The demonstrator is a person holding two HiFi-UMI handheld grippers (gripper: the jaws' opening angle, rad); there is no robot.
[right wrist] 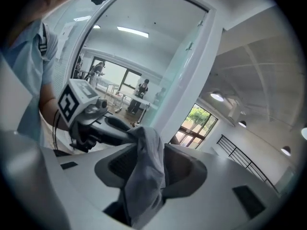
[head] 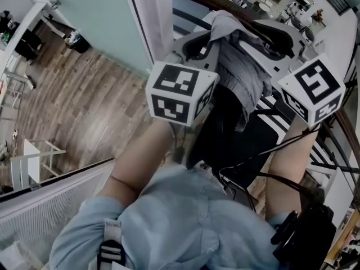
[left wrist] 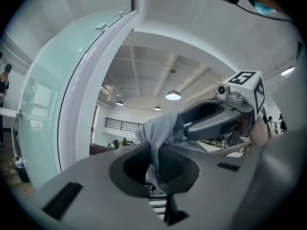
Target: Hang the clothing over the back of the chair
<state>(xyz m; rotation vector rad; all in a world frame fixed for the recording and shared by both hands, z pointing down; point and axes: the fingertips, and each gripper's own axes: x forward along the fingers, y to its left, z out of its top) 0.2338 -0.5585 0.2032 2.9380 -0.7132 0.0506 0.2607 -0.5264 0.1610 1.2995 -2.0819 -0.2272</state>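
Observation:
A grey garment [head: 243,72] hangs between my two grippers over a black chair [head: 222,136], seen in the head view. My left gripper [head: 205,43] is shut on the cloth's upper left part; in the left gripper view the cloth [left wrist: 160,133] runs down into the closed jaws of that gripper [left wrist: 156,169]. My right gripper [head: 254,35] is open. In the right gripper view the cloth [right wrist: 144,162] drapes loosely between its parted jaws [right wrist: 146,172], and the left gripper [right wrist: 112,128] shows gripping the fabric just beyond. The chair's seat is hidden under the garment and my arms.
A white-framed glass partition [head: 115,24] stands close on the left, with wooden floor [head: 84,106] beyond it. A ribbed white panel [head: 45,207] lies at the lower left. A wooden handrail [head: 346,129] curves along the right. Black cables [head: 264,176] trail by the right arm.

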